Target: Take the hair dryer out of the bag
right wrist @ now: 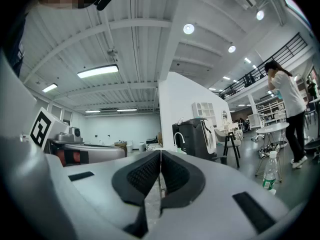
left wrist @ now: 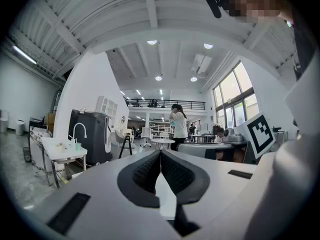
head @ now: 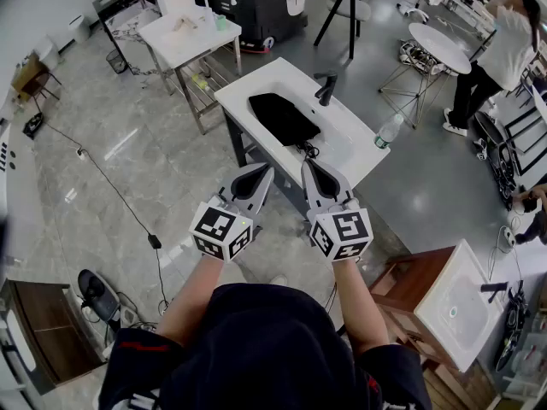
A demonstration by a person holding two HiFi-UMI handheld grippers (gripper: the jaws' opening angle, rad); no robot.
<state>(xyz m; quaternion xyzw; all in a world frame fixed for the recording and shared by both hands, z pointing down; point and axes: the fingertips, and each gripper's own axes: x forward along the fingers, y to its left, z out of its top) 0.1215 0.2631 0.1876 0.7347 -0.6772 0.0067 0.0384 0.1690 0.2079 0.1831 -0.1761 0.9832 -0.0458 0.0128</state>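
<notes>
A black bag [head: 283, 116] lies in the basin of a white sink counter [head: 342, 143] ahead of me; a black cord [head: 305, 149] trails from its near end. The hair dryer itself is hidden. My left gripper [head: 266, 171] and right gripper [head: 307, 166] hover side by side, level, just short of the counter's near edge. Both are shut with nothing between their pads. In the left gripper view the left gripper [left wrist: 160, 153] has its black pads pressed together, and the right gripper [right wrist: 160, 152] looks the same in its own view.
A black faucet [head: 326, 88] stands at the counter's far side and a plastic bottle [head: 388, 131] at its right corner. A white table [head: 184, 37] stands to the left. A second white sink unit [head: 453, 301] is at lower right. A person [head: 496, 58] stands far right.
</notes>
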